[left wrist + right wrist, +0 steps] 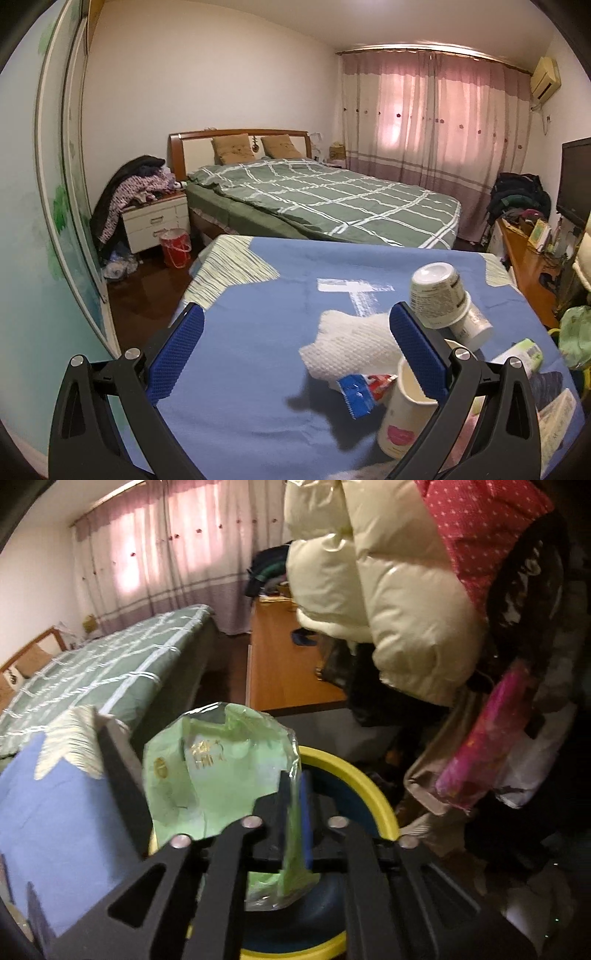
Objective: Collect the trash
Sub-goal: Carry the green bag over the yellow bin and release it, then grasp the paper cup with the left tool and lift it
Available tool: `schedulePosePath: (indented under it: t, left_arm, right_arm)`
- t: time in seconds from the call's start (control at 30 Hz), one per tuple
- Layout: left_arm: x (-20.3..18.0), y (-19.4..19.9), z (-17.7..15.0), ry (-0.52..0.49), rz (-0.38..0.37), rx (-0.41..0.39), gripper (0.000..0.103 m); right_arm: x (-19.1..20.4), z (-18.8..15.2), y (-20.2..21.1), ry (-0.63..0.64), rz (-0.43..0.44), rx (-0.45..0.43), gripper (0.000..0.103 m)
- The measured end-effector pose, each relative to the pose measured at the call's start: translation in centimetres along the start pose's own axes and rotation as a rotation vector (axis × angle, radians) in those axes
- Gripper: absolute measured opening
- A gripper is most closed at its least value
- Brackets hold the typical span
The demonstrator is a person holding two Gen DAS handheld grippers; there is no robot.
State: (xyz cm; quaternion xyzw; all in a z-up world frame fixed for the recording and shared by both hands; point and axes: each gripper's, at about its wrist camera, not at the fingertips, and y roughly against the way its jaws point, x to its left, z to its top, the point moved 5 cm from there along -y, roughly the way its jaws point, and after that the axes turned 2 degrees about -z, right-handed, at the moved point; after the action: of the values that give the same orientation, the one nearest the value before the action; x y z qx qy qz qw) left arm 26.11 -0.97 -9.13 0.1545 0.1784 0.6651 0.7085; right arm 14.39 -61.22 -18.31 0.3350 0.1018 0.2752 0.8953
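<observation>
My left gripper point(295, 332) is open above the blue table cover point(240, 369). Between and beside its fingers lie a crumpled white tissue point(347, 347), a blue-and-red wrapper point(360, 393) and a cream paper cup point(404, 410) under the right finger. An upturned white cup point(437, 295) leans on another white container point(474, 325). My right gripper point(293, 786) is shut on a crinkled green plastic wrapper point(218, 764) and holds it over a yellow-rimmed blue bin point(376, 797) beside the table. The same green wrapper shows at the right edge of the left wrist view point(576, 332).
More packets point(524, 354) lie at the table's right side. A green-checked bed point(332, 199) stands behind the table, with a nightstand point(155, 221) and red bucket point(176, 247) to its left. Hanging jackets point(391, 602) and a wooden desk point(284, 664) crowd the space around the bin.
</observation>
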Motion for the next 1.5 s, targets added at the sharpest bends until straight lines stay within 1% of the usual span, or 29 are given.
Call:
schedulePosePath:
  t: [0.07, 0.1, 0.13, 0.2, 0.3, 0.4, 0.5, 0.6, 0.73, 0.97, 1.03, 1.13, 1.2, 1.23, 1.27, 1.3, 1.4, 1.5]
  left_arm:
    - [-0.3, 0.4, -0.2, 0.002, -0.02, 0.004, 0.099]
    - [-0.6, 0.6, -0.2, 0.0, -0.024, 0.003, 0.099]
    - [-0.8, 0.8, -0.3, -0.002, -0.028, 0.001, 0.099]
    - [-1.2, 1.3, -0.4, -0.005, -0.041, -0.005, 0.099]
    - [-2.1, 2.3, -0.5, -0.001, -0.071, -0.011, 0.099]
    - [-3.3, 3.5, -0.9, -0.004, -0.118, -0.01, 0.099]
    - [-5.0, 4.6, -1.6, -0.011, -0.196, 0.015, 0.099]
    - [-6.6, 4.9, -2.2, -0.026, -0.237, 0.049, 0.099]
    - [-8.0, 3.7, -3.1, -0.061, -0.199, 0.104, 0.099]
    - [-8.3, -0.8, -3.9, -0.063, -0.19, 0.226, 0.098]
    - [-8.4, -1.8, -4.1, -0.071, -0.194, 0.246, 0.093]
    - [-8.3, -3.1, -4.5, -0.068, -0.207, 0.284, 0.082]
    - [-8.3, -3.9, -4.8, -0.062, -0.218, 0.312, 0.071]
    - [-8.2, -4.3, -5.0, -0.055, -0.228, 0.326, 0.067]
    - [-8.2, -4.6, -5.1, -0.047, -0.24, 0.338, 0.06]
    - [-8.2, -4.4, -5.2, -0.04, -0.248, 0.343, 0.056]
    - [-8.2, -4.2, -5.1, -0.036, -0.259, 0.338, 0.054]
    - [-8.0, -3.1, -4.6, -0.043, -0.258, 0.315, 0.054]
  right_arm:
    - [0.1, 0.0, 0.2, 0.004, -0.003, -0.011, 0.044]
    - [0.2, 0.0, 0.4, 0.012, -0.013, -0.024, 0.047]
    - [0.4, 0.0, 0.9, 0.019, -0.017, -0.036, 0.048]
    - [0.8, 0.0, 1.2, 0.023, -0.012, -0.046, 0.052]
    - [1.2, -0.1, 1.5, 0.031, 0.003, -0.054, 0.054]
    - [1.4, -0.1, 1.7, 0.036, 0.016, -0.056, 0.056]
    - [1.7, -0.1, 1.9, 0.042, 0.028, -0.062, 0.059]
    - [1.8, -0.1, 2.1, 0.043, 0.04, -0.064, 0.061]
    - [1.9, -0.1, 2.2, 0.039, 0.055, -0.065, 0.062]
    - [2.3, 0.0, 2.3, 0.051, 0.071, -0.068, 0.065]
    - [2.4, 0.0, 2.3, 0.05, 0.073, -0.066, 0.065]
    - [2.5, 0.0, 2.2, 0.052, 0.078, -0.064, 0.065]
    - [2.6, 0.0, 2.3, 0.054, 0.08, -0.065, 0.065]
    - [2.6, 0.0, 2.3, 0.055, 0.082, -0.066, 0.065]
    - [2.6, 0.0, 2.2, 0.057, 0.083, -0.067, 0.065]
    - [2.7, 0.1, 2.2, 0.058, 0.086, -0.067, 0.066]
    - [2.8, 0.1, 2.2, 0.059, 0.093, -0.067, 0.066]
    - [2.8, 0.1, 2.2, 0.06, 0.102, -0.067, 0.066]
